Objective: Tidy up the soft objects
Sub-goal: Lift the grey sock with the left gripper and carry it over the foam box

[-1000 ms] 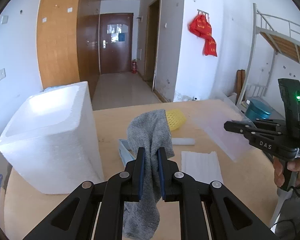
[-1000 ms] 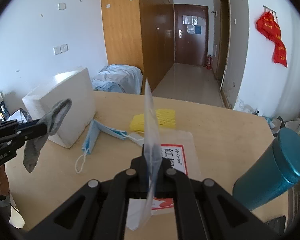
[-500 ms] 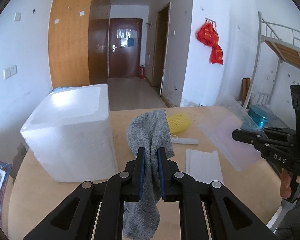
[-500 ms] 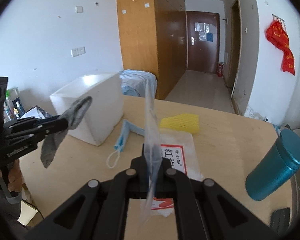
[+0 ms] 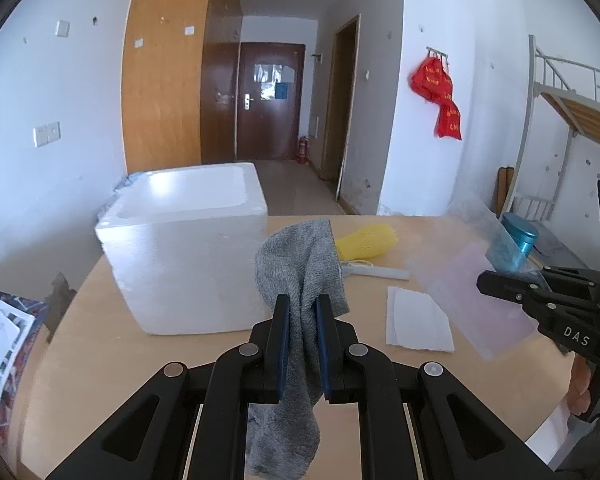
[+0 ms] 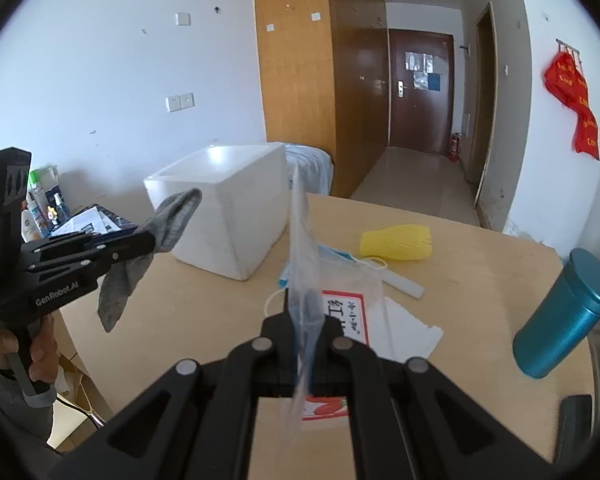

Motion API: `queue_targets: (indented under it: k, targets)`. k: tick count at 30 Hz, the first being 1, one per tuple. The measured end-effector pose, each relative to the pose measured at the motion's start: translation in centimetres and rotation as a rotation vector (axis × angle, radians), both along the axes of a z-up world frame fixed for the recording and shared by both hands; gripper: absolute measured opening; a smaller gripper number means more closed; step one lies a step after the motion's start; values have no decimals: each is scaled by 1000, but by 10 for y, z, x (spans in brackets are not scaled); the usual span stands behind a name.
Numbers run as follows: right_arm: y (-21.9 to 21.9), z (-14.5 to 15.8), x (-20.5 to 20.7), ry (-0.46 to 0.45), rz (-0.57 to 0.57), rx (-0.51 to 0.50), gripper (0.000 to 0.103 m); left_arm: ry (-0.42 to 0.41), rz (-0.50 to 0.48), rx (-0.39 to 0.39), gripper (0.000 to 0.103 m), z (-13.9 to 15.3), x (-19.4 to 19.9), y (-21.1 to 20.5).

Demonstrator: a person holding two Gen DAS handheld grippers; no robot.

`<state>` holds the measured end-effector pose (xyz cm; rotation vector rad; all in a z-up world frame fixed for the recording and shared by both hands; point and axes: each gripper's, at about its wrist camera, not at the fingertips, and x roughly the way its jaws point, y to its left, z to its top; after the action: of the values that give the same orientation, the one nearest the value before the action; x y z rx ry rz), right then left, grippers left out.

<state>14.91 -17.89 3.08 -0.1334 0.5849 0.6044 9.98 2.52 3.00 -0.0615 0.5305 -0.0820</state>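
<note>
My left gripper [image 5: 302,304] is shut on a grey sock [image 5: 300,256] and holds it in the air in front of the white foam box [image 5: 184,248]; the sock hangs limp below the fingers. In the right wrist view the left gripper [image 6: 150,242] and the sock [image 6: 140,264] are at the left, beside the foam box [image 6: 228,216]. My right gripper [image 6: 304,316] is shut on a clear plastic bag [image 6: 302,248] that stands edge-on above the table. In the left wrist view the right gripper [image 5: 484,282] holds the bag [image 5: 472,276] at the right.
On the wooden table [image 6: 480,264] lie a yellow foam net [image 6: 396,242], a blue face mask [image 6: 332,256], a white tissue [image 5: 416,324], a white stick [image 6: 404,284] and a red-labelled bag [image 6: 344,312]. A teal bottle [image 6: 568,312] stands at the right edge.
Both grippers have risen and drawn back from the table, still holding the sock and the bag. The foam box now sits nearer the middle of the left wrist view.
</note>
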Motion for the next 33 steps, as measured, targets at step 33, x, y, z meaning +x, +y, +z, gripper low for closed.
queue_targets:
  k: [33]
  targets:
    - [84, 35, 9, -57, 234, 31, 5, -58, 162, 3, 13, 22, -21, 56]
